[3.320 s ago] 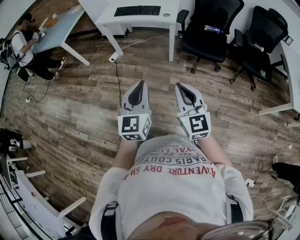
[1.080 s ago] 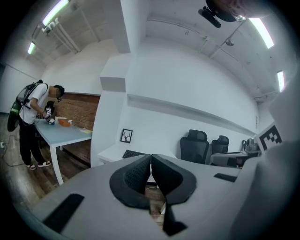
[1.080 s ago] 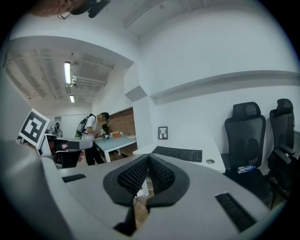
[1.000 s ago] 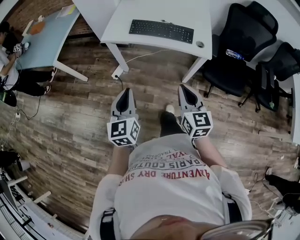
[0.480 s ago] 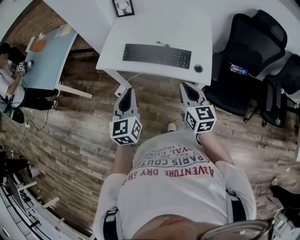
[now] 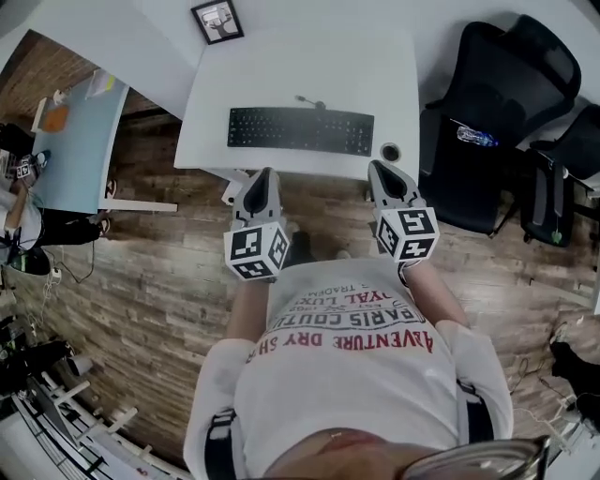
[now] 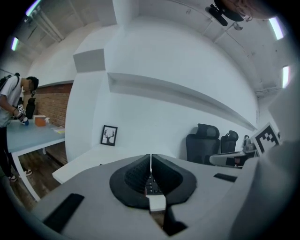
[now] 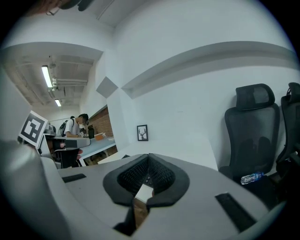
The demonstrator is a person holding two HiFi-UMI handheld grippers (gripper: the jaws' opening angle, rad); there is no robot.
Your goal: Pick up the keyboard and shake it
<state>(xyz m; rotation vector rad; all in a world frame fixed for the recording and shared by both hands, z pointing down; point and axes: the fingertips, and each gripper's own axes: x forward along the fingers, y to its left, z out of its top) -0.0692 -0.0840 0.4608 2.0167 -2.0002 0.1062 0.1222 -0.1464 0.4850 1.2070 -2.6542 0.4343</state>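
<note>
The left gripper (image 6: pixel 266 172) and the right gripper (image 6: pixel 380 167) are both held level at the near edge of the white table (image 6: pixel 281 75). Each pair of fingers is pressed together with nothing between them. The left gripper view shows the ribbed pads meeting in a thin seam (image 7: pixel 151 164), and the right gripper view shows the same (image 8: pixel 148 160).

The black keyboard (image 6: pixel 300 130) lies flat on the table just ahead of both fingertips, untouched. It spans the gap between them and a little more. Its key legends are too small to read.

A round grommet (image 6: pixel 390 152) sits just ahead of the right fingers. A framed deer print (image 6: pixel 217 21) stands far ahead of the left fingers, near the wall. A black office chair (image 6: pixel 487 84) is off to the right of the right fingers, with a water bottle (image 6: pixel 478 137) on its seat whose label is unreadable.

Behind the fingers, each gripper carries a square-marker cube. The person's white shirt (image 6: pixel 347 356) shows red print, "ADVENTURE" and "DRY", and dark print, "PARIS COUTU".
</note>
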